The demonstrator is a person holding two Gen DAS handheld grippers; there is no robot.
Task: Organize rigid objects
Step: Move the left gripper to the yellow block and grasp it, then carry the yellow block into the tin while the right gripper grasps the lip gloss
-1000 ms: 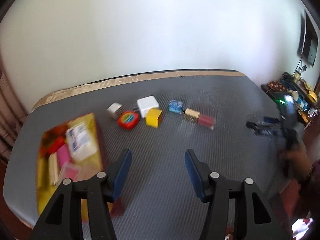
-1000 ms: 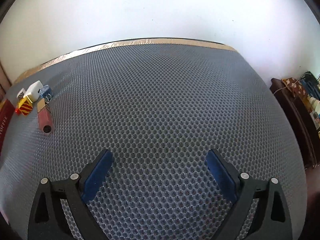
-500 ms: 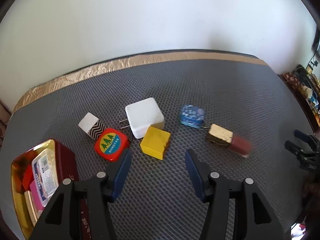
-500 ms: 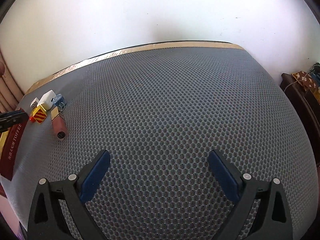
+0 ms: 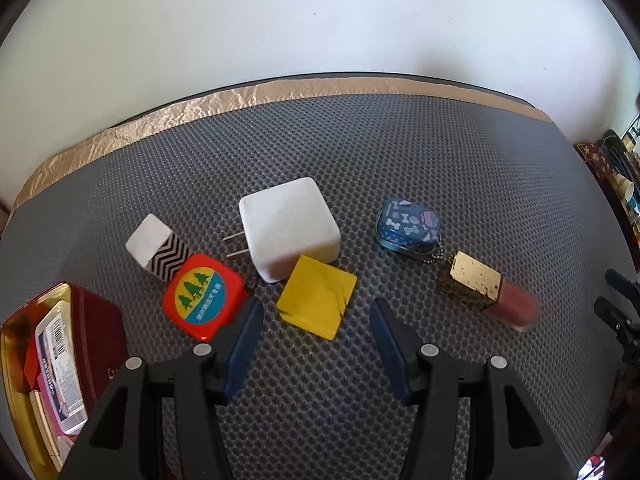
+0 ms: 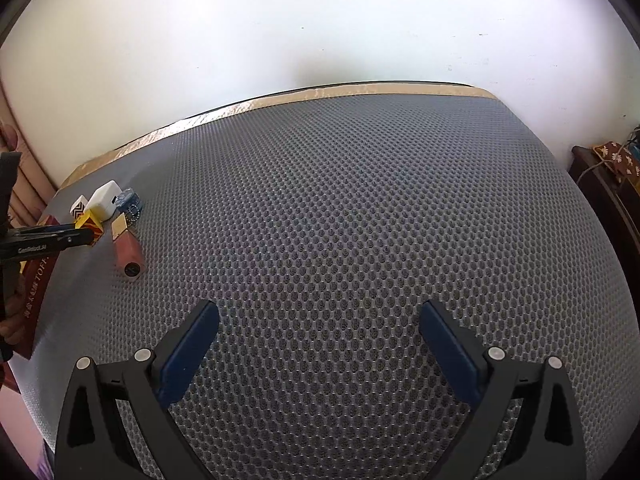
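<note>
Left gripper [image 5: 316, 316] open, holding nothing, blue pads on either side of the yellow block [image 5: 317, 297] at center frame, not touching it. White charger [image 5: 289, 228] just above the block, red tape measure [image 5: 202, 296] to its left, zigzag-print block [image 5: 158, 247] upper left of that. Blue tin [image 5: 408, 228] right of center, gold-capped red tube [image 5: 486, 290] lower right of it. Red-and-gold tin box [image 5: 92, 336] at lower left edge, items inside. Right gripper [image 6: 319, 326] open wide over bare grey mesh mat [image 6: 360, 220], nothing between pads; the object cluster sits far left in its view.
</note>
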